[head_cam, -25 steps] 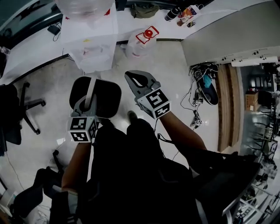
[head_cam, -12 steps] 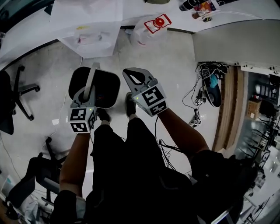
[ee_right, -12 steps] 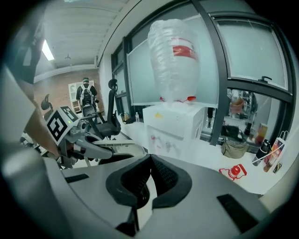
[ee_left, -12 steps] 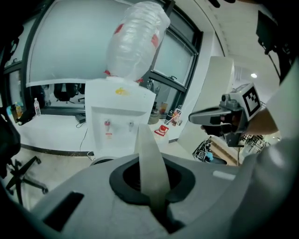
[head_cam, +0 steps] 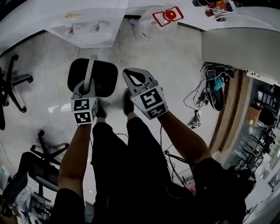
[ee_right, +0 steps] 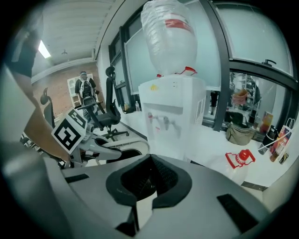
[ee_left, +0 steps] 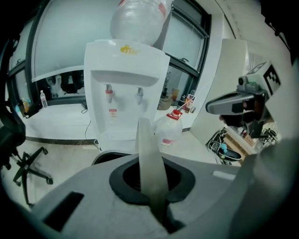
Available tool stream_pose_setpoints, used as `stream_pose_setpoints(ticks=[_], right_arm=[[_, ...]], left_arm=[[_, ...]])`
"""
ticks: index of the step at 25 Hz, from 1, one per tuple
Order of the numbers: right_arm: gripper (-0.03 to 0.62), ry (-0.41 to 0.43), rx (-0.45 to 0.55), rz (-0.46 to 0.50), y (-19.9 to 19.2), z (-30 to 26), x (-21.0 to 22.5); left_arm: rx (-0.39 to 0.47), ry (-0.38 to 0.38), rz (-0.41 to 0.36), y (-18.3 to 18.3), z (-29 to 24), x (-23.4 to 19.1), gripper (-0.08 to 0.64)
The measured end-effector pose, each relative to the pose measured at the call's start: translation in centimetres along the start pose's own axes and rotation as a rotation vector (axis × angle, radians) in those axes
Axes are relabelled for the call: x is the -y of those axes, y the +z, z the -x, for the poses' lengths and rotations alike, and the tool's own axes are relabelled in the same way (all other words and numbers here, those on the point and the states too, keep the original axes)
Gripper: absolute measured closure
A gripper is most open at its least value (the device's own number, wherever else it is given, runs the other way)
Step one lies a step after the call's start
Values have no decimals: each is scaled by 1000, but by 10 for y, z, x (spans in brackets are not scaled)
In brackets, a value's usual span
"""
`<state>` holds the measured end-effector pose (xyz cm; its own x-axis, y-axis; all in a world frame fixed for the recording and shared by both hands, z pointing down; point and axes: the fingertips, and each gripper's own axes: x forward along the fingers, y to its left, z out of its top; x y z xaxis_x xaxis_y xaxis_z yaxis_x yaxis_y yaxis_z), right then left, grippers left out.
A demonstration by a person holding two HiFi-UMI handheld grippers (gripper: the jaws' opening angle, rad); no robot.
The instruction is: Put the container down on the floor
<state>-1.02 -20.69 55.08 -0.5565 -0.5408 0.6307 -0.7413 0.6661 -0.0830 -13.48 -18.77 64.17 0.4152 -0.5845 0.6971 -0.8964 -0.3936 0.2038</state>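
Holding: left gripper (head_cam: 87, 89) pinches the bin's (head_cam: 105, 78) handle (head_cam: 90, 70).
Right gripper (head_cam: 130, 76): jaws pressed together, empty, beside the bin.
Bin: black; contact with the floor (head_cam: 175, 65) unclear.

Counts from my end:
- Tongs: two, left tongs (head_cam: 89, 83) and right tongs (head_cam: 128, 75).
- Marker cubes: two, one cube (head_cam: 83, 111) on the left and one cube (head_cam: 151, 100) on the right.
- Black container (head_cam: 104, 78): one, with one pale handle (ee_left: 150, 163).
- Water dispenser (ee_left: 124, 88): one, and I count two taps on its front.
- Big bottle (ee_right: 170, 37) upended on the dispenser: one.
- Red-capped jug (head_cam: 153, 26) on the floor: one.
- Office chairs in head view: two, first chair (head_cam: 11, 85) and second chair (head_cam: 46, 153).
- Person (ee_right: 85, 88) far back in right gripper view: one.
- Cable tangle (head_cam: 199, 98): one.
- Small items on the counter (head_cam: 245, 13), top right: too small for me to count.
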Motion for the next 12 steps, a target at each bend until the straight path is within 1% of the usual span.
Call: stream_pose_setpoints(ticks=[5, 8, 12], right_arm=[[594, 21, -39, -3, -38, -16, 3], [594, 18, -58, -12, -59, -25, 9], [594, 3, -73, -15, -75, -39, 14]], left_arm=[[-27, 23, 22, -31, -39, -9, 548], [-48, 32, 33, -53, -62, -14, 548], [-58, 38, 22, -81, -88, -18, 548]])
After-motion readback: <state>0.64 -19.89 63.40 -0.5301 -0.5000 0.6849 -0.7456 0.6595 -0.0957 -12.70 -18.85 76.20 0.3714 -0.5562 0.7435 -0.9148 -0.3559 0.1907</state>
